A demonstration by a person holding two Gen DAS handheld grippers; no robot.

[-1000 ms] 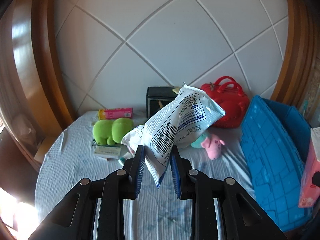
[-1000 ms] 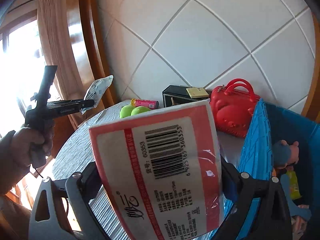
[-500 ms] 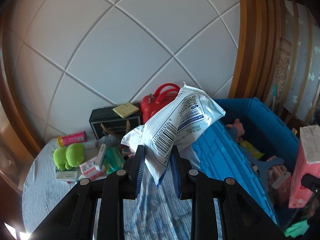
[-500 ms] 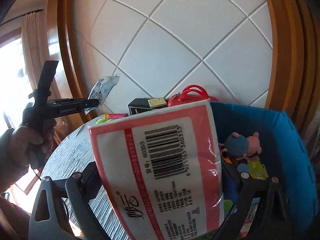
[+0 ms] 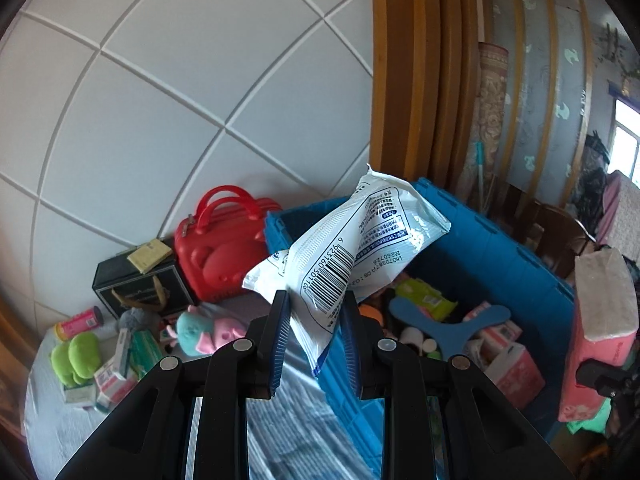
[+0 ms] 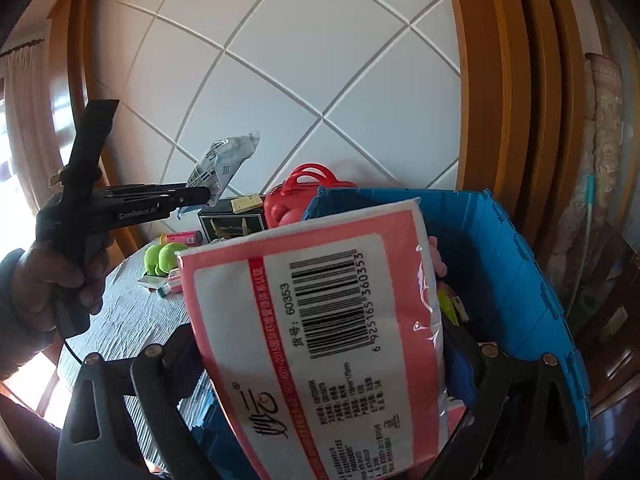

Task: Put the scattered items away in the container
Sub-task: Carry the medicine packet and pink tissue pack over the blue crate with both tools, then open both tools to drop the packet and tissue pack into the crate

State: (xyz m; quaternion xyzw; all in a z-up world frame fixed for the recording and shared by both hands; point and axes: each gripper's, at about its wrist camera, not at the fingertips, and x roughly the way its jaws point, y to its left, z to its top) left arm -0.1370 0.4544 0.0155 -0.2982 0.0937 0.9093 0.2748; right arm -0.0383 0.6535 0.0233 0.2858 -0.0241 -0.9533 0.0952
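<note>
My left gripper (image 5: 316, 308) is shut on the lower end of a white and blue packet (image 5: 360, 240) with a barcode, held up over the near wall of the blue crate (image 5: 492, 240). The right wrist view shows that same gripper (image 6: 202, 196) from the side in a person's hand, the packet (image 6: 224, 164) sticking up from its tip. My right gripper (image 6: 320, 344) is shut on a pink and white tissue pack (image 6: 320, 340) that hides its fingertips. The pack hangs over the blue crate (image 6: 520, 256). The left wrist view has the tissue pack (image 5: 604, 320) at its right edge.
On the grey cloth left of the crate lie a red case (image 5: 224, 240), a black box (image 5: 136, 284), a green plush (image 5: 76, 356), a teal and pink plush (image 5: 208, 328), a pink tube (image 5: 78, 322) and small boxes (image 5: 116, 376). The crate holds several items.
Both grippers have swung right from over the table toward the blue crate, which now fills more of each view. Each still holds its pack.
</note>
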